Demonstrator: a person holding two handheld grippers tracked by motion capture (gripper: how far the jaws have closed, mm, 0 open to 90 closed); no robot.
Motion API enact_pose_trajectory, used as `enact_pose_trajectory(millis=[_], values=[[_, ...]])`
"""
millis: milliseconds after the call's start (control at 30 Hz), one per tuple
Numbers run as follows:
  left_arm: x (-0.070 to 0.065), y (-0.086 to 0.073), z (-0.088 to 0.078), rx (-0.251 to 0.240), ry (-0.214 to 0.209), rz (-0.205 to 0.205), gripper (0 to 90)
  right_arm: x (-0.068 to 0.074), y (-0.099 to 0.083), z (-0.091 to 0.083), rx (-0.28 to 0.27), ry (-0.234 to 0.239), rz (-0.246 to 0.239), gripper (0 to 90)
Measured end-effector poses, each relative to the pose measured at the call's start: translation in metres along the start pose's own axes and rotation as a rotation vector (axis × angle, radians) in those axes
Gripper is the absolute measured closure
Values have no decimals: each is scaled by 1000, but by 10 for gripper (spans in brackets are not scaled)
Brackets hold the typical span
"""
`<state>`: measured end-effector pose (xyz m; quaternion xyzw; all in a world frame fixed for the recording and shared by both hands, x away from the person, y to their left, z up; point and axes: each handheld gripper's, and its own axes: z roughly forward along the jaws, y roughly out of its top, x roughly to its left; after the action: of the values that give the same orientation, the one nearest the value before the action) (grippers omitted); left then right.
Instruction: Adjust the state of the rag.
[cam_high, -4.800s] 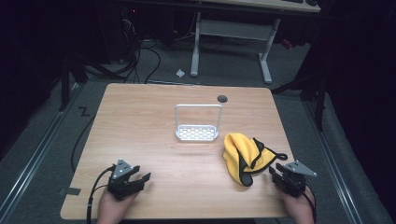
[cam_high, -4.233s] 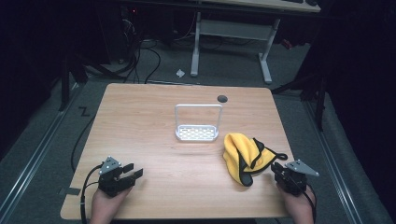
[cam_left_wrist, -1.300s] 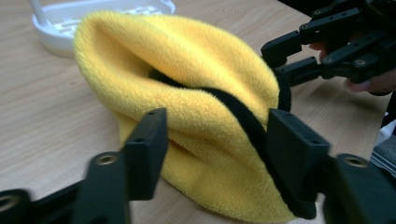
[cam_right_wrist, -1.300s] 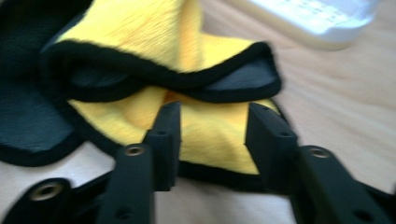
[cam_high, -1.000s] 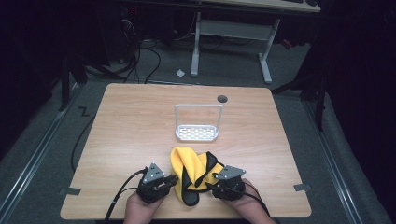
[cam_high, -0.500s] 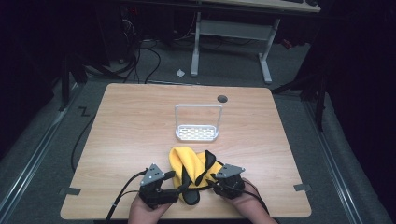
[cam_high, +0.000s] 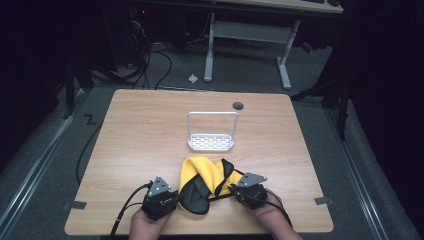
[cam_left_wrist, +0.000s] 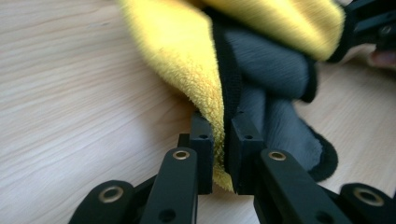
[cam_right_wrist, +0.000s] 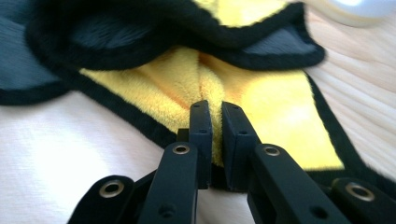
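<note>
Both grippers have just been closing on the yellow-and-grey cloth (cam_high: 205, 182) at the table's (cam_high: 145, 135) near edge; the left gripper (cam_left_wrist: 219, 140) pinches its edge, the right gripper (cam_right_wrist: 210, 126) a yellow fold; next likely lifting and spreading it evenly.

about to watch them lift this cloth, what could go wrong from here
1. The left gripper and right gripper, whose jaws have just been closing, each pinch a thin fold near the cloth's edge; a pull apart could slip one free.
2. The cloth lies bunched and folded over itself, so it may lift twisted.
3. The rack stands just beyond; a forward swing might knock it.
</note>
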<state>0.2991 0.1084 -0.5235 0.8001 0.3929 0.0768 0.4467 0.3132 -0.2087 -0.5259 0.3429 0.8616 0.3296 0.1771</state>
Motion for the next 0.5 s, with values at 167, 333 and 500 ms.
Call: enact_pose_trajectory(millis=[167, 333, 500], values=[[8, -5, -6, 6, -5, -30, 813, -20, -5, -3, -4, -41, 43, 842], [0, -12, -2, 34, -34, -19, 810, -43, -8, -5, -7, -90, 90, 842], [-17, -18, 3, 73, -91, 10, 804, -60, -6, -3, 3, -176, 106, 844]])
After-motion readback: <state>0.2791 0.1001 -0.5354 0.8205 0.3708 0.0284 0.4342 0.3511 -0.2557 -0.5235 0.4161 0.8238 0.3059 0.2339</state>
